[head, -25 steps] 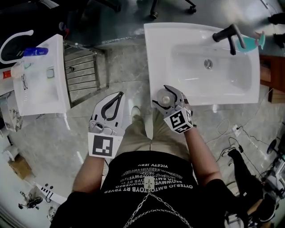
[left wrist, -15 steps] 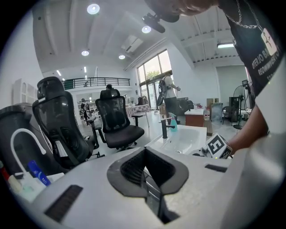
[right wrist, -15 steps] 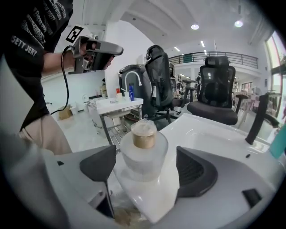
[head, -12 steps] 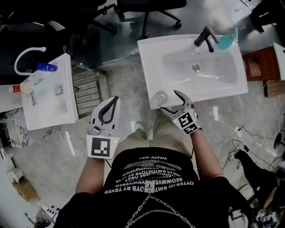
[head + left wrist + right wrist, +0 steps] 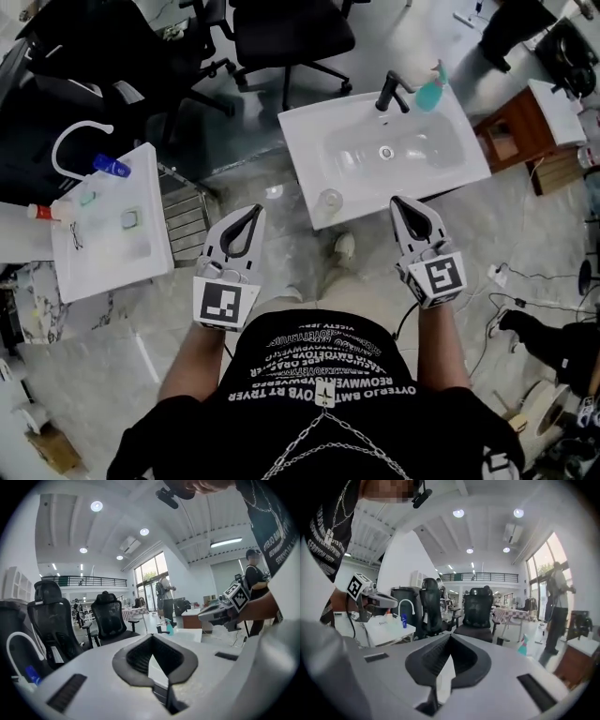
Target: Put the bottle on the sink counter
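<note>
**Bottle on the sink, 2 grippers empty**

The bottle [image 5: 329,199] stands upright on the sink [image 5: 445,173] counter, at its near left corner, close to the edge. Your right gripper [image 5: 401,204] hangs just off the sink's near edge, to the right of the bottle and clear of it. Its jaws have just been closing and meet with nothing between them. Your left gripper [image 5: 251,217] is left of the sink and apart from it, its jaws also pressed together on nothing. Both grippers point toward the sink.
</note>
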### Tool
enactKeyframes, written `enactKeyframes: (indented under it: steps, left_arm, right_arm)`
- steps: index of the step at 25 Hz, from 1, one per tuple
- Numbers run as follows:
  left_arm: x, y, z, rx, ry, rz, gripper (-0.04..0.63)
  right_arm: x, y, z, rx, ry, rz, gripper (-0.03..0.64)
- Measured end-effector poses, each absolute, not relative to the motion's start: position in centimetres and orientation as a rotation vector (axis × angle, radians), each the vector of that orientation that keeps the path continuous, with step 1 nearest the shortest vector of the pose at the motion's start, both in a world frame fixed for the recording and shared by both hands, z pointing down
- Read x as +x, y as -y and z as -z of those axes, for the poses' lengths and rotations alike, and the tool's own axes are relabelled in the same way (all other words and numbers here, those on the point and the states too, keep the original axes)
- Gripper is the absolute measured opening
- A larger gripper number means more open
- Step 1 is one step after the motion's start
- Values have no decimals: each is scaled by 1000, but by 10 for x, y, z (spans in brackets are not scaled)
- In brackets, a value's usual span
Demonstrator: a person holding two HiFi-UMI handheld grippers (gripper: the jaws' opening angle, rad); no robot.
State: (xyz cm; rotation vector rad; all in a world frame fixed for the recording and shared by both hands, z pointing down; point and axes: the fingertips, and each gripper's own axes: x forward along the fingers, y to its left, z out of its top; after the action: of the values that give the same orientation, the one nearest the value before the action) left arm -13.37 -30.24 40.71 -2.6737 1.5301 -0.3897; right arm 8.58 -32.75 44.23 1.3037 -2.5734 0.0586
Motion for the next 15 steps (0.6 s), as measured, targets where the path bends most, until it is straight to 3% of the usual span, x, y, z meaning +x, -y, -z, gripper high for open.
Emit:
enactKeyframes:
  steps: [15]
  left_arm:
    - [-61, 191, -388, -2847, -1297, 336, 6]
  right_arm:
    - [148, 198, -380, 1521, 2417, 6, -5]
